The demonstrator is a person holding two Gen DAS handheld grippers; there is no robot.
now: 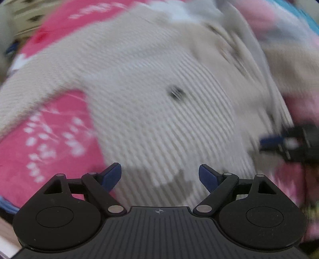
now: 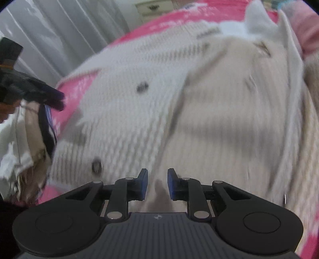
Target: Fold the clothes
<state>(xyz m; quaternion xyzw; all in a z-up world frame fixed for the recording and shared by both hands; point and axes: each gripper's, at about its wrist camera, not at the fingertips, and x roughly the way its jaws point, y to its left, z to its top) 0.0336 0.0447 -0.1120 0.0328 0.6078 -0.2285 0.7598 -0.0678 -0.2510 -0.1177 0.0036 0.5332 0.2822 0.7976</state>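
Lying spread across the pink bedspread [image 1: 45, 139], a cream ribbed cardigan [image 1: 151, 111] fills both views, probably laid flat so that its edges can be reached for folding. One dark button [image 1: 176, 93] sits near the cardigan's middle, and a second button [image 2: 97, 166] lies lower on the same front panel. Right of that panel a smoother beige layer [image 2: 235, 123] shows; blur hides whether it is the cardigan's lining or another garment.

The left gripper [image 1: 160, 175] hangs just above the cardigan, fingers wide apart and holding nothing. The right gripper [image 2: 157, 184] hovers over the cardigan's lower part with a narrow gap between its pads; I cannot tell whether cloth is caught there.

No basket or box is in sight. A drawer unit [image 2: 153, 8] stands beyond the cardigan's far edge, its contents unseen. Whether folds exist already is unclear.
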